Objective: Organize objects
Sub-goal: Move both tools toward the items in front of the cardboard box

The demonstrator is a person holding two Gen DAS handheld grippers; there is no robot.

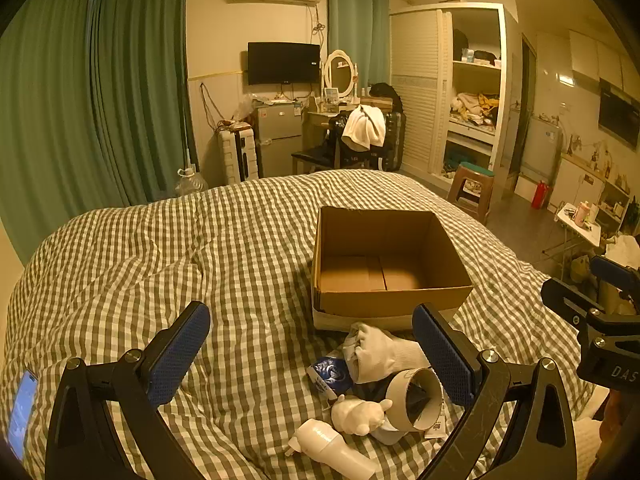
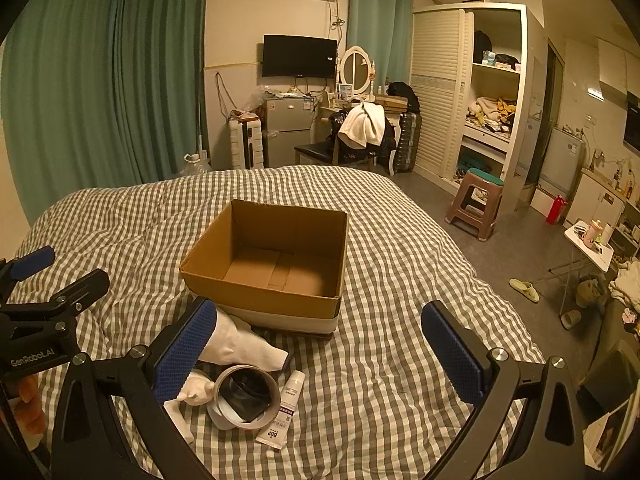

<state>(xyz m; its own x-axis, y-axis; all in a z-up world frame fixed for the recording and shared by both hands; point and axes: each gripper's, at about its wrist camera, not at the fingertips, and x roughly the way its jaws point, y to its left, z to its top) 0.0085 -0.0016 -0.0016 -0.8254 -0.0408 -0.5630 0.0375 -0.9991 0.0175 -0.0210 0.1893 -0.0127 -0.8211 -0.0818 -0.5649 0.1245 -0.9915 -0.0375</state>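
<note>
Hovering above the checked bed (image 1: pixel 160 248), the left hand-held gripper (image 1: pixel 312 360) stood with its jaws spread wide and nothing between them. The right hand-held gripper (image 2: pixel 320 356) was spread just as wide and equally empty, held beside the left one over the same quilt.

Ahead of both sat the cardboard box (image 1: pixel 400 300), open at the top and bare inside, a little to the right of the left hand-held gripper's line and a little to the left of the right one's.

The loose things lay in a small heap between the box and the hand-held grippers. A white glove (image 1: pixel 380 352) rested nearest the box, touching its front wall as far as I could tell. Just short of it lay a roll of tape (image 1: pixel 414 398) on its side with something dark in its core, close to the left hand-held gripper's right finger. A white figurine (image 1: pixel 360 414) leaned against the roll, a white bottle (image 1: pixel 332 446) lay nearest the left hand-held gripper, and a blue packet (image 1: pixel 330 374) sat beside the glove. From the right wrist view a white tube (image 2: pixel 286 412) lay alongside the roll, on the side nearer the right hand-held gripper's centre.
</note>
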